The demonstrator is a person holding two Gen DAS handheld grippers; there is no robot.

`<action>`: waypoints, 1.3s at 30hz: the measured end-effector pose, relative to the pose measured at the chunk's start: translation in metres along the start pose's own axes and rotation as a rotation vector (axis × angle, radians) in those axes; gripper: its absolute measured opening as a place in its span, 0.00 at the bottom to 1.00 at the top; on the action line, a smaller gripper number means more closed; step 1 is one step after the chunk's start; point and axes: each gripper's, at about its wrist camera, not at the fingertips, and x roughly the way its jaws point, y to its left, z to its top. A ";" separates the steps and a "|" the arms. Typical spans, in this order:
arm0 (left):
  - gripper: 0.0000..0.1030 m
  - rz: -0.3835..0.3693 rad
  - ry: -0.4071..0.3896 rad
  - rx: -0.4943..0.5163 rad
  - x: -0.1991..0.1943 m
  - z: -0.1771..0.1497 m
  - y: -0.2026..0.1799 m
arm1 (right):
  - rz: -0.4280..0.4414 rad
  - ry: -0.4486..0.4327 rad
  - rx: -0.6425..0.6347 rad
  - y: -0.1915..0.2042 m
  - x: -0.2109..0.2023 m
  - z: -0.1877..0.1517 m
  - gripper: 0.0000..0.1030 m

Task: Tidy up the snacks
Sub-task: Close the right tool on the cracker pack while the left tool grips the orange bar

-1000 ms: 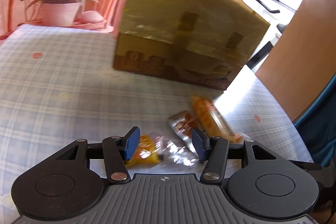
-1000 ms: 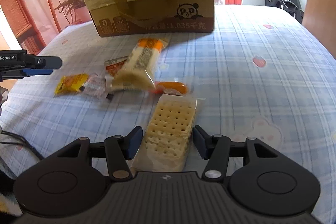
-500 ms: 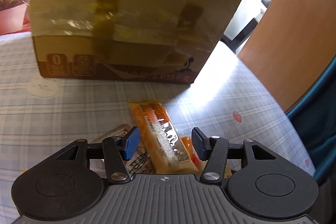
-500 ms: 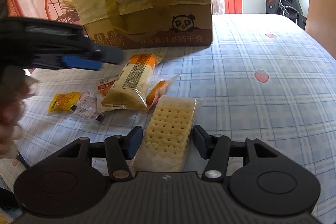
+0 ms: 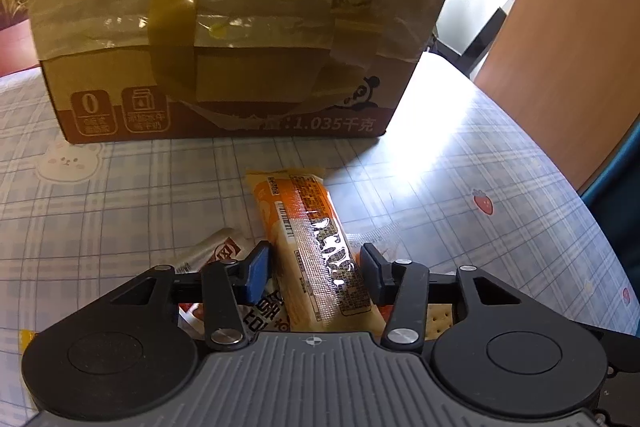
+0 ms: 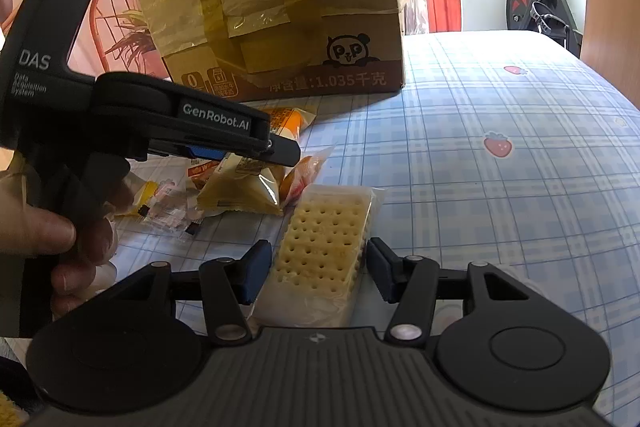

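**Left fingers closing on the orange bread pack**

The fingers of the left gripper (image 5: 316, 269) are narrowing around the long orange-and-clear bread pack (image 5: 316, 251) — a second ago they were hanging wider over the small yellow candy wrapper (image 6: 146, 193) at the left end of the pile, and the hand has since been swinging across and dipping toward the cardboard box (image 5: 224, 27). The blue pads are sitting just beside the pack's two long edges; a thin gap is showing on each side, so they are not pressing it yet. The pack is lying flat on the checked worktop (image 5: 460, 187), one end toward the box, its near end resting over a white-and-red sachet (image 5: 224, 251).

The right gripper (image 6: 316, 273) is keeping its place, its fingers standing open on either side of the wrapped cracker sleeve (image 6: 324, 247), which is lying on the worktop between them with daylight at both pads — straddled, not gripped.

So the pick seems to be shifting from the candy to the bread pack. Nothing is lifted yet, and all the snacks are lying loose in front of the box, so the sorting appears to be at an early stage. The crinkly film may be slipping or buckling as the pads meet it
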 end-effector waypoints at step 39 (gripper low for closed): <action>0.41 0.093 0.000 -0.048 -0.040 -0.032 0.054 | -0.042 -0.018 -0.014 0.007 0.000 -0.003 0.54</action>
